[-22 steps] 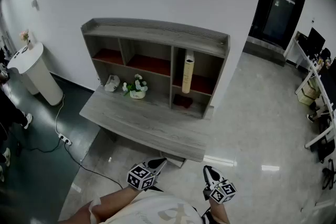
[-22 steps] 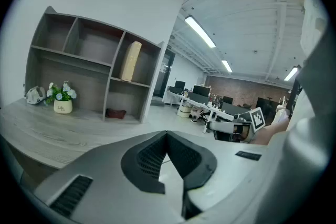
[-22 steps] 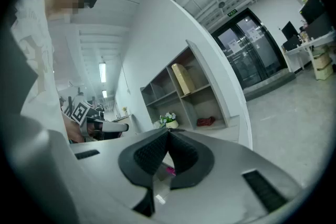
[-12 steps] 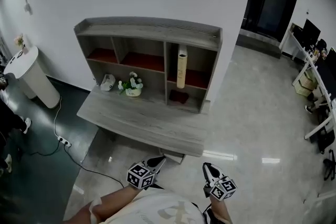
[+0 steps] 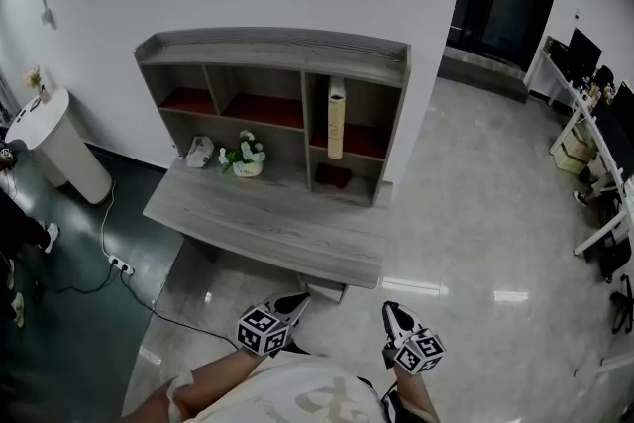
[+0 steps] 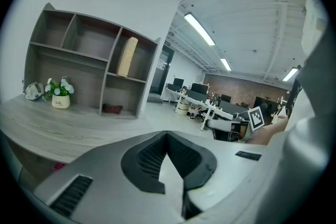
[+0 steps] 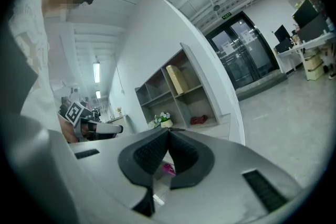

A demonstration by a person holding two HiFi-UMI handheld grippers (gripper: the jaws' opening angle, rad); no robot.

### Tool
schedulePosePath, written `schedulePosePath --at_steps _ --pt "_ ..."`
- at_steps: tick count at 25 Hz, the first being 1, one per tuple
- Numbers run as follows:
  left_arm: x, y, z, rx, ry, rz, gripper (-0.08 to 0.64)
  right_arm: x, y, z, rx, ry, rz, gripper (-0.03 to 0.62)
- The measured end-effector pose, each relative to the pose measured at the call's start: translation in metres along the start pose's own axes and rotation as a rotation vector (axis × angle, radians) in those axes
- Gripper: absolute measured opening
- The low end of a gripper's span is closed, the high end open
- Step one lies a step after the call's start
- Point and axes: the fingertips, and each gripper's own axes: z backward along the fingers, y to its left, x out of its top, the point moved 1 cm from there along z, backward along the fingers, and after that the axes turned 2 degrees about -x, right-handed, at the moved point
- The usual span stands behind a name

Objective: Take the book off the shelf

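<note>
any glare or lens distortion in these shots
Head view: bright glare patches on the glossy floor, and the shelf top bows slightly. Left gripper view and right gripper view: strong fisheye, dark round corners, ceiling lights blown out white.

A tan book (image 5: 336, 119) stands on end in the upper right compartment of the grey shelf (image 5: 272, 48).

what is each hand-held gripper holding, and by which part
Nothing: the left hand-held gripper and right hand-held gripper are both shut and empty. The tan upright book stands untouched in the grey wooden shelf.
</note>
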Motion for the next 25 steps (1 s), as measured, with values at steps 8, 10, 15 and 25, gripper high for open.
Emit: schedulePosePath --at_steps 8,10,15,25 --pt "0.006 0.002 0.005 0.003 0.017 -0.024 0.002 -0.001 -0.01 0.011 -0.041 -0.016 -0.029 0.005" --pt "0.006 0.002 0.004 -0.005 0.02 -0.027 0.002 -0.002 -0.011 0.009 -0.049 -0.016 -0.037 0.005" --pt "0.004 0.009 -0.003 -0.015 0.032 -0.005 0.002 0.0 -0.013 -0.001 -0.059 0.003 -0.041 0.005" --pt "0.026 0.051 -0.041 -0.035 0.023 0.032 0.002 0.011 -0.037 -0.04 -0.093 0.052 -0.037 0.005"
